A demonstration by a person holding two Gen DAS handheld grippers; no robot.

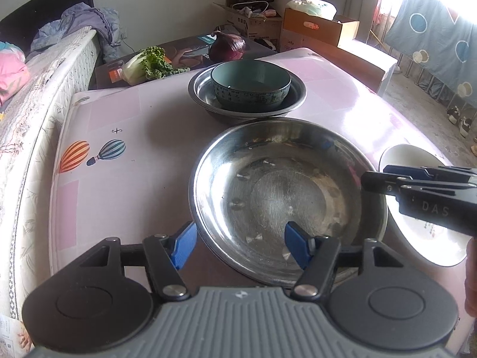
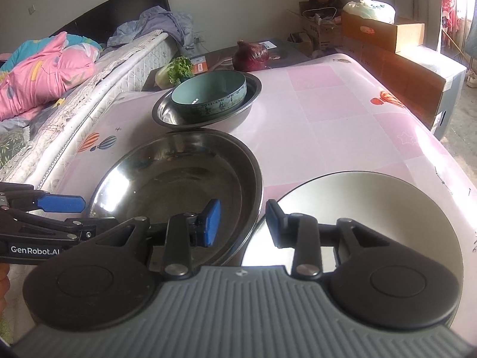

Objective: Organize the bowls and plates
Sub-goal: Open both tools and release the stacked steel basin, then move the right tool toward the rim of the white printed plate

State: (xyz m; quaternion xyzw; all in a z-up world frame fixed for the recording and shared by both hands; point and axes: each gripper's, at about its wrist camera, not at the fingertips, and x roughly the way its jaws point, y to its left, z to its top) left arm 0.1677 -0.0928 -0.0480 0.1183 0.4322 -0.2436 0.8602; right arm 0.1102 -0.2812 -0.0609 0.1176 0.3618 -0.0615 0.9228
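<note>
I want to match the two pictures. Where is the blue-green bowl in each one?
Left wrist view: the teal bowl sits top centre, inside the far steel basin.
Right wrist view: teal bowl upper left of centre, same basin.
Shared landmark: the purple cabbage behind it.

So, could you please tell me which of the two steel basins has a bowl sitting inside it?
The far steel basin, near the vegetables; it holds the teal bowl. The near steel basin, between the grippers, is empty.

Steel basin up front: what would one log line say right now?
steel basin: on table | left gripper: open, straddling rim | right gripper: open, straddling rim
</note>
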